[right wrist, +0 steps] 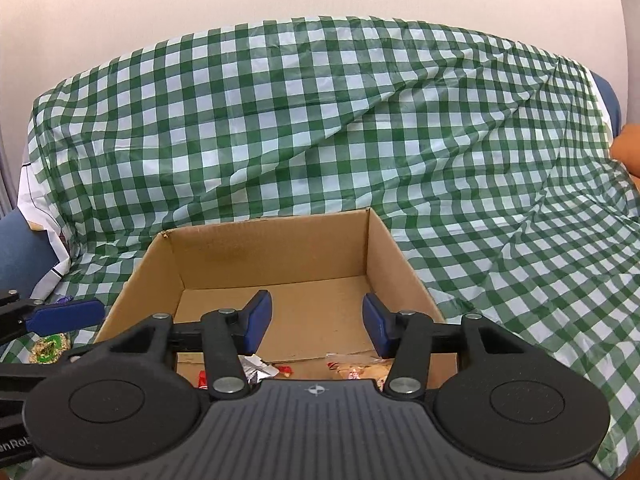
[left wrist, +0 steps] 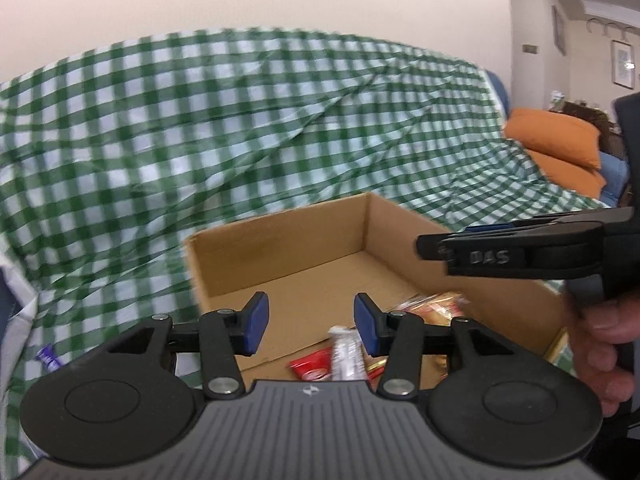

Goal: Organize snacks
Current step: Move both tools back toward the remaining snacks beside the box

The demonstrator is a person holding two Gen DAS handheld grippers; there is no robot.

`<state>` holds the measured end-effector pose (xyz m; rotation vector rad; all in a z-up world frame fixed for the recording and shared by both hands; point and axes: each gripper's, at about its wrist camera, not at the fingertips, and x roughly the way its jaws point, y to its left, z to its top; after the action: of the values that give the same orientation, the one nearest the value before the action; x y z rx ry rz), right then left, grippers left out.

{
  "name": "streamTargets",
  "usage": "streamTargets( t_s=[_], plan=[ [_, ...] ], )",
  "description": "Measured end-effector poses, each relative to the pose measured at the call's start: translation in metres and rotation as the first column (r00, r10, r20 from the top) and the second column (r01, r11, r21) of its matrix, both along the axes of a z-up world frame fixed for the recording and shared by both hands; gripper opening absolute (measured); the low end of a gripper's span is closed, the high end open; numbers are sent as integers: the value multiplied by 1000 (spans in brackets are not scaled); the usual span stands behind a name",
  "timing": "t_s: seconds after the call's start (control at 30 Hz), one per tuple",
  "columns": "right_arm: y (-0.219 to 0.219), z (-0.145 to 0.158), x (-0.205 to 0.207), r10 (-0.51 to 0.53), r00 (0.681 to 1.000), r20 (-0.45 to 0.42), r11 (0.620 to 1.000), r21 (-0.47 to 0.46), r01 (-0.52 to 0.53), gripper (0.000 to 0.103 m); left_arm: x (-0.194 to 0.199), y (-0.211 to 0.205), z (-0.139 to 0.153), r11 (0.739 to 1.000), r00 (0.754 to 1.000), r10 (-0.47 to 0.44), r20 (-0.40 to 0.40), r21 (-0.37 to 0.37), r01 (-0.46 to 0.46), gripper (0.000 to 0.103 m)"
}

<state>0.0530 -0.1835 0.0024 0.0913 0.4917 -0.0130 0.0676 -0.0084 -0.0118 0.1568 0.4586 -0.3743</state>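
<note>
While both claws hang parted and empty over the cardboard box (right wrist: 280, 256), your left gripper (left wrist: 310, 322) and right gripper (right wrist: 316, 322) crowd one opening and could knock together. The snacks (left wrist: 344, 356), slick crinkly wrappers, lie at the box's near edge, low in the frame; they may slip from the pads. The wrinkled checked cloth (right wrist: 320, 120) could let the light box slide.

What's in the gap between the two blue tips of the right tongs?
Nothing held; in the right wrist view, the right tongs gape over the bare cardboard box floor.
</note>
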Motion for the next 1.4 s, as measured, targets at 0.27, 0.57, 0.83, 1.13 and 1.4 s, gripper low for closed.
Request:
streamTargets(
  t_s=[0.27, 0.57, 0.83, 1.13, 1.4],
  plan=[
    [28, 2, 0, 51, 999, -1, 998, 24, -51, 52, 21, 73, -3, 962, 950, 268, -162, -14, -274, 63],
    [79, 3, 1, 146, 989, 5, 989, 30, -146, 53, 41, 196, -46, 715, 588, 651, -481, 129, -687, 72],
    [119, 2, -1, 245, 969, 8, 969, -6, -245, 53, 38, 237, -85, 655, 435, 661, -611, 188, -732, 82],
    [149, -3, 0, 326, 946, -6, 945, -6, -326, 53, 37, 231, -84, 707, 500, 636, -588, 183, -683, 59],
    [184, -4, -12, 453, 892, 14, 884, -141, -447, 53, 35, 253, -75, 674, 501, 639, -584, 110, -730, 35]
  ],
)
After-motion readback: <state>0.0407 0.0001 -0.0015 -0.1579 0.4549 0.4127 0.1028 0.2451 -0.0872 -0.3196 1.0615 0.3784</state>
